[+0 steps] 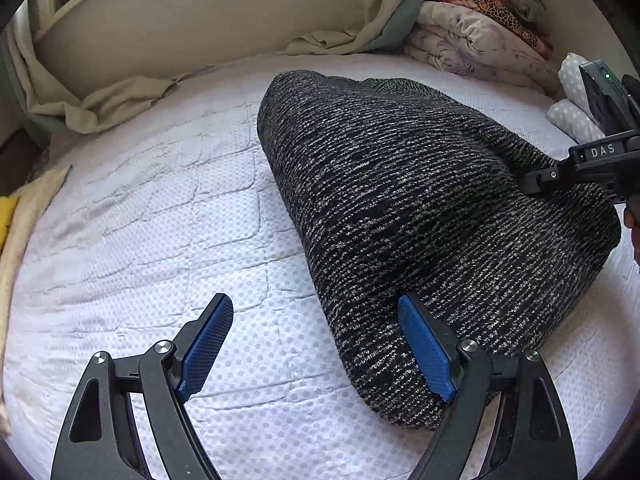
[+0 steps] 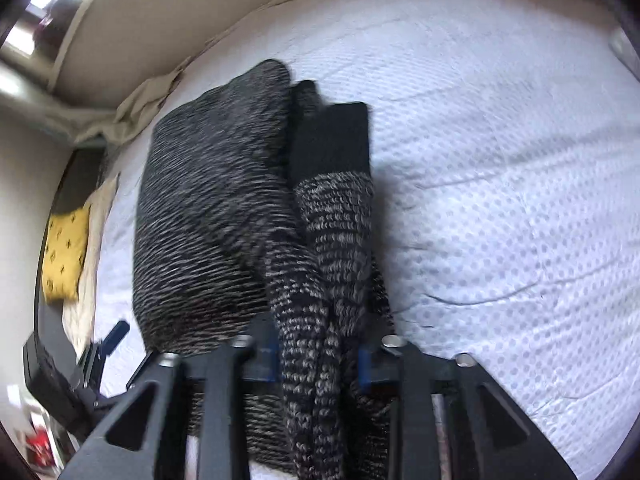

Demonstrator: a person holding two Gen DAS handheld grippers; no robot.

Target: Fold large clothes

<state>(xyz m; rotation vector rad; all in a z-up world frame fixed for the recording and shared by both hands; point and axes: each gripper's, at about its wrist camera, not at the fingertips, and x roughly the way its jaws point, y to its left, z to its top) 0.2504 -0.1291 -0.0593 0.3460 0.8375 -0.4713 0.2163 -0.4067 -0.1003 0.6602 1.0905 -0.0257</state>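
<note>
We've got the sweater (image 1: 420, 216) mostly bundled – our right gripper (image 2: 320, 360) pinches a sleeve (image 2: 336, 216) between its jaws, left gripper (image 1: 316, 344) released just beside it – sleeve tuck remains.

sweater (image 1: 420, 208) | black-grey marled knit | folded, bunched | on bed

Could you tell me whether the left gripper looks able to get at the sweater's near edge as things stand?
Probably yes: the left gripper is open just beside the sweater, one finger already over its edge, with only bare mattress between.
</note>
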